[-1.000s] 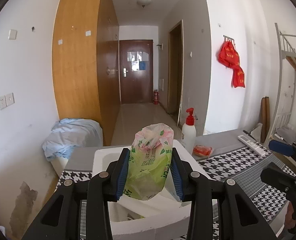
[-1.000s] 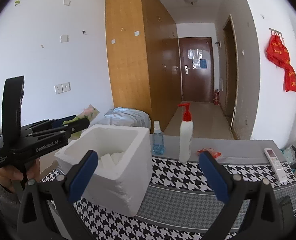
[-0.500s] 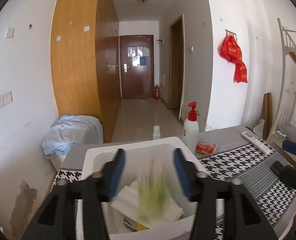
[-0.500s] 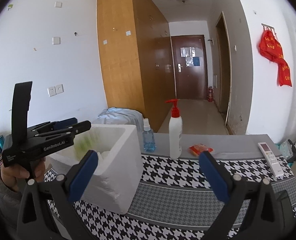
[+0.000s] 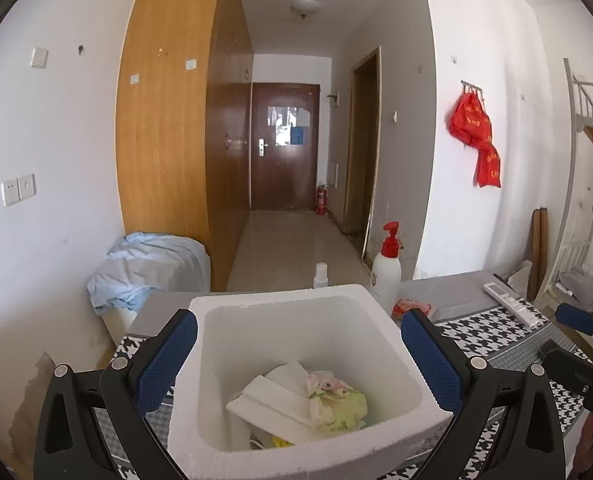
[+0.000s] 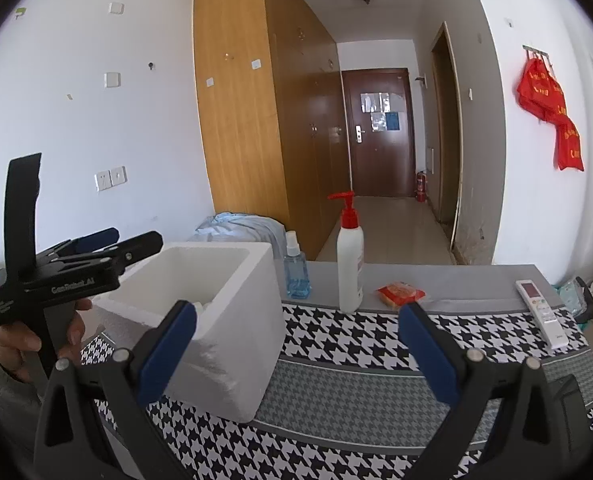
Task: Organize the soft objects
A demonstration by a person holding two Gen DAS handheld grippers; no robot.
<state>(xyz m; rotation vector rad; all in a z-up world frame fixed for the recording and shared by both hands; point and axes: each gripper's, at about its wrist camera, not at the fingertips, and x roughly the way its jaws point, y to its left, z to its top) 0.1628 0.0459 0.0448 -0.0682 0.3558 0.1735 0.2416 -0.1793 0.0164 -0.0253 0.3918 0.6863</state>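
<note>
A green and pink plastic bag lies loose inside the white foam box, on top of white paper packs. My left gripper hovers over the box with its jaws opening wide, and nothing sits between its blue pads. The right wrist view shows the same gripper held in a hand at the box's left side. My right gripper stands open and empty over the houndstooth cloth, to the right of the box. A small red packet lies on the table behind it.
A white pump bottle with a red top and a blue spray bottle stand just behind the box. A white remote lies at the table's right. A heap of light blue cloth sits beyond the table's left end.
The left gripper let go of the green bag, which dropped into the foam box. Its jaws spread from a grip to fully wide. The right gripper stayed open and barely moved.
</note>
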